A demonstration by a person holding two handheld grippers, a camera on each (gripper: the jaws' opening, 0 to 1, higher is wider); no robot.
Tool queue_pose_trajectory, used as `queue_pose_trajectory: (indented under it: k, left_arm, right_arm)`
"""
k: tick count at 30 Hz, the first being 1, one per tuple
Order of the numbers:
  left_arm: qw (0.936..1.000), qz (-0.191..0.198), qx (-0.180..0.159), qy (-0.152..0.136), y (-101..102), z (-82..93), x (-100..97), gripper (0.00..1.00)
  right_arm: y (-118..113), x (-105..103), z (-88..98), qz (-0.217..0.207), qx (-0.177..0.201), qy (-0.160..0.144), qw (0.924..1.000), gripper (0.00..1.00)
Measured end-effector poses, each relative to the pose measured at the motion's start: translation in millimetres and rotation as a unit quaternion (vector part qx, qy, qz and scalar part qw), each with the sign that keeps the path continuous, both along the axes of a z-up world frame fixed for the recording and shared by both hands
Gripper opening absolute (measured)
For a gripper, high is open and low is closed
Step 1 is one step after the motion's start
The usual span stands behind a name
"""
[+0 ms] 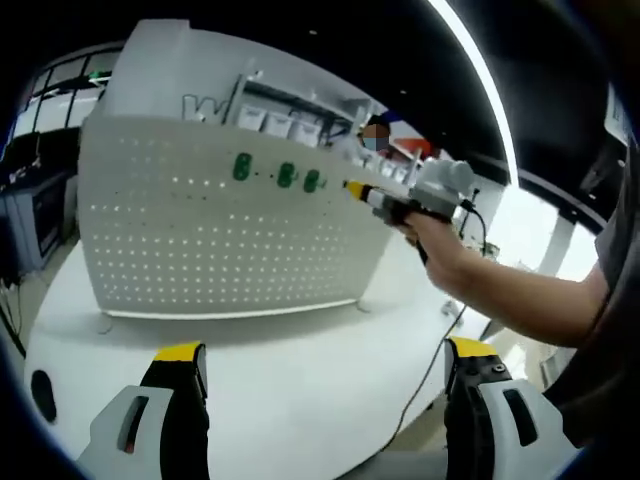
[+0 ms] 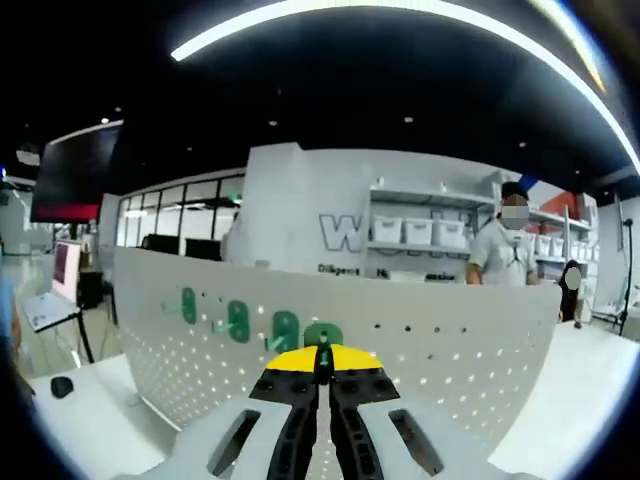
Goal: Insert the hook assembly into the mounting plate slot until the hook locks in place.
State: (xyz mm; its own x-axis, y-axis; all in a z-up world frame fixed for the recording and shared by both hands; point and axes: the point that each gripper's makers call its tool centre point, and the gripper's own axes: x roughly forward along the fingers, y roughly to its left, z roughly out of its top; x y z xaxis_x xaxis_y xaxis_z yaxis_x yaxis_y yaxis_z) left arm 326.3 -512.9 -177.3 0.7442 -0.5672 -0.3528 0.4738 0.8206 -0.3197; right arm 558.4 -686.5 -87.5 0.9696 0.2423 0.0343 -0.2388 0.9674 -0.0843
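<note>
A: Nearest in the left gripper view, the left claw (image 1: 325, 375) stands wide, with nothing between its yellow-tipped jaws, above the white worktop (image 1: 300, 390).

B: And the right claw?

A: In the right gripper view the right claw (image 2: 322, 372) is pressed narrow, and a small green piece shows at its tip. I judge this is the hook assembly (image 2: 323, 340), pinched there, but it is mostly hidden. In the left gripper view a hand (image 1: 425, 228) carries that same claw to the right part of the board.

B: Where is the plate?

A: Just beyond: the white perforated mounting plate (image 1: 215, 225) stands upright on the worktop. Three green hooks (image 1: 285, 176) already sit in its upper row, left of the claw. Far behind are shelves with white bins (image 2: 415, 230), and a person stands there.

B: Which step, then?

A: Insertion, I think. The tip is at the plate, but I cannot tell if it is seated. The next move calls for a straight push into the slot until it locks, with the plate kept steady.
</note>
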Motion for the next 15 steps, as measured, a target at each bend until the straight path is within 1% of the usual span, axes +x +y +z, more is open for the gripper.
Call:
queue_pose_trajectory:
  k: [5, 10, 15]
  left_arm:
    - [1.0000, 0.006, -0.003, -0.001, 3.7, -0.3, 2.4, 1.00]
    - [0.9999, 0.009, 0.000, 0.006, 4.6, -5.1, 1.1, 1.00]
    - [0.9999, 0.009, 0.000, 0.006, 4.3, -5.9, 1.4, 1.00]
  right_arm:
    - [-6.2, 8.2, 0.1, -0.009, 0.011, -0.001, 0.9999, 0.00]
    - [-8.6, 15.4, 2.3, -0.013, 0.013, -0.005, 0.9998, 0.00]
    - [-7.8, 22.6, 4.1, -0.015, 0.014, -0.008, 0.9998, 0.00]
